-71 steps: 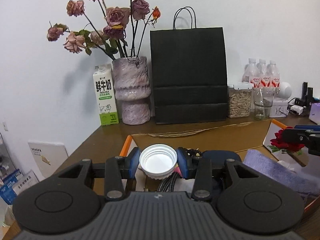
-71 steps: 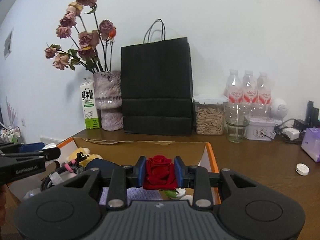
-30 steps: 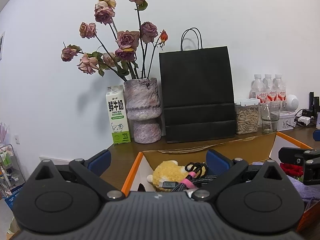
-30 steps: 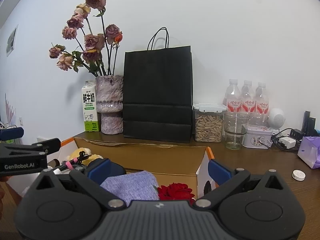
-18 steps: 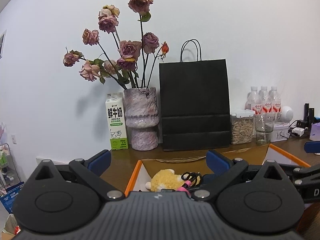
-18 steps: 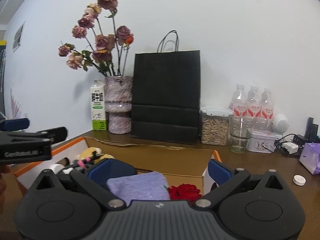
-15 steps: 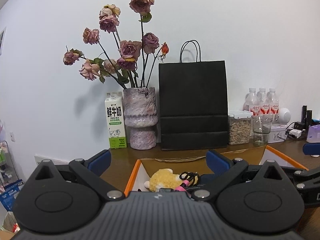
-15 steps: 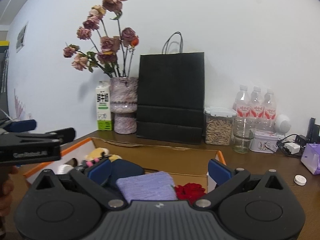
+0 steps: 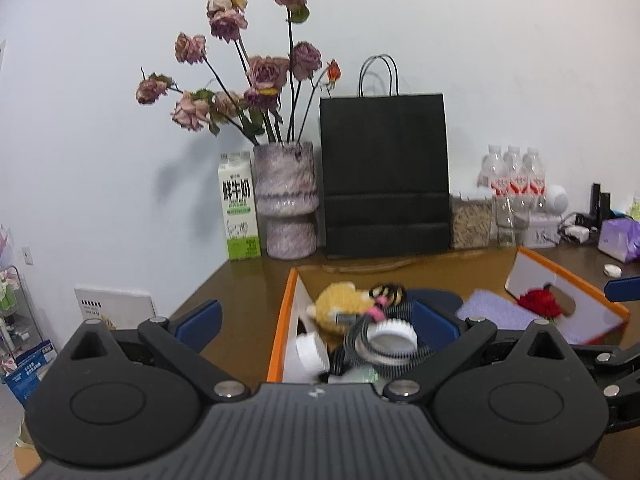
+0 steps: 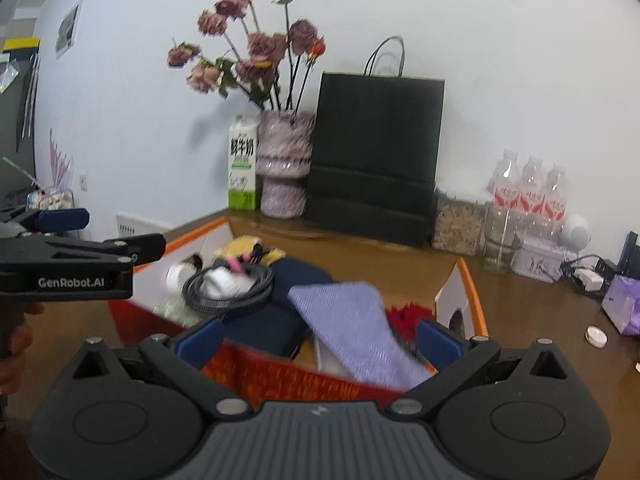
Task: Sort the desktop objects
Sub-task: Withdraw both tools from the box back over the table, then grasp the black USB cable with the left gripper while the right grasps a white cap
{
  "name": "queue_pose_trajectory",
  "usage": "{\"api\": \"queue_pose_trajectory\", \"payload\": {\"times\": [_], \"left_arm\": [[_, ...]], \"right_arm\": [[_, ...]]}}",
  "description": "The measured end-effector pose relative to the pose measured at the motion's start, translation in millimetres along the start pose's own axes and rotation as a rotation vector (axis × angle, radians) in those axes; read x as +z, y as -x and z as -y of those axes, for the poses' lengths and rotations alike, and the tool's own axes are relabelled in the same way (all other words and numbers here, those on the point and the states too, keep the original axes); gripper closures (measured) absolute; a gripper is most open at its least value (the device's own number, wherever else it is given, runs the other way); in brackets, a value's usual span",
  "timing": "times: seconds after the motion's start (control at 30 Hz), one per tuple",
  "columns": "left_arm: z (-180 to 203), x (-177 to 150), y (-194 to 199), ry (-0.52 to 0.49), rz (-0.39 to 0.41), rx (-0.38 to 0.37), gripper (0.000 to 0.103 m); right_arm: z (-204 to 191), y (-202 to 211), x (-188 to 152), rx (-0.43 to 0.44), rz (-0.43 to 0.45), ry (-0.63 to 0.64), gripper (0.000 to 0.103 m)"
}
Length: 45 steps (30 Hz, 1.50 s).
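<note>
A: How do the two claws stand?

B: Both are spread wide and hold nothing. The left gripper (image 9: 316,314) has its blue pads far apart, one over the bare wooden desk (image 9: 240,304), the other over the orange-edged cardboard box (image 9: 282,320). The right gripper (image 10: 318,330) is just as wide, its pads above the box's near wall, touching nothing that I can see.

A: And the things being sorted?

B: All in the box. A white ribbed cap (image 9: 392,336) lies face up on a coil of dark cable (image 9: 360,344), towards the box's left end. A second white cap (image 9: 310,354) stands on edge just beside it, against the left wall. Behind them lies a yellow plush toy (image 9: 340,300).

A: The cloth?

B: The lilac cloth (image 10: 352,328) lies with its long axis running from the middle of the box towards the near right corner, its near end draped at the wall. A dark blue item (image 10: 296,276) lies under and behind it.

A: The red flower?

B: The red rose (image 9: 540,302) lies at the right end, beside the cloth, near the wall with the hand-hole. The frames are too blurred to tell which way it points.

A: Anything loose on the desk?

B: A small white disc (image 10: 595,336) to the right of the box, well apart from it.
</note>
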<state>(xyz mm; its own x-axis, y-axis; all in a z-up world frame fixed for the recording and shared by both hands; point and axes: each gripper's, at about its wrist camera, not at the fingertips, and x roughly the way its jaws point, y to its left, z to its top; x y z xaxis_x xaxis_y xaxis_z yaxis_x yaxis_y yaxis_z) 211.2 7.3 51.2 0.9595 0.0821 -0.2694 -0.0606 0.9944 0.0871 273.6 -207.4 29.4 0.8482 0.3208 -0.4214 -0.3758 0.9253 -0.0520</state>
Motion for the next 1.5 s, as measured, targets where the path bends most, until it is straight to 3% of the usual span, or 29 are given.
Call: {"api": "queue_pose_trajectory", "payload": {"times": [0.6,0.73,0.83,0.9,1.03,1.13,1.2,1.3,1.5], "left_arm": [[-14,-50,17,-0.018,-0.189,-0.044,0.000],[-12,-59,19,-0.028,-0.213,-0.061,0.000],[-13,-62,18,-0.021,-0.232,-0.063,0.000],[-13,-65,16,-0.017,-0.243,-0.061,0.000],[-12,-66,14,-0.015,-0.258,-0.063,0.000],[-9,-66,14,-0.018,-0.261,-0.068,0.000],[-7,-65,13,-0.019,-0.268,-0.073,0.000],[-3,-65,12,-0.021,-0.271,-0.081,0.000],[8,-62,6,-0.015,-0.280,-0.098,0.004]], "right_arm": [[-5,-1,-56,0.075,-0.192,-0.102,0.000],[-16,-1,-59,0.111,-0.205,-0.074,0.001],[-25,-3,-59,0.131,-0.213,-0.047,0.008],[-29,-6,-60,0.141,-0.226,-0.031,0.022],[-35,-12,-59,0.163,-0.233,-0.013,0.037],[-41,-13,-59,0.187,-0.223,0.018,0.055],[-44,-12,-59,0.213,-0.213,0.029,0.076],[-42,-8,-60,0.234,-0.203,0.016,0.076],[-21,-2,-59,0.165,-0.171,-0.031,0.076]]}}
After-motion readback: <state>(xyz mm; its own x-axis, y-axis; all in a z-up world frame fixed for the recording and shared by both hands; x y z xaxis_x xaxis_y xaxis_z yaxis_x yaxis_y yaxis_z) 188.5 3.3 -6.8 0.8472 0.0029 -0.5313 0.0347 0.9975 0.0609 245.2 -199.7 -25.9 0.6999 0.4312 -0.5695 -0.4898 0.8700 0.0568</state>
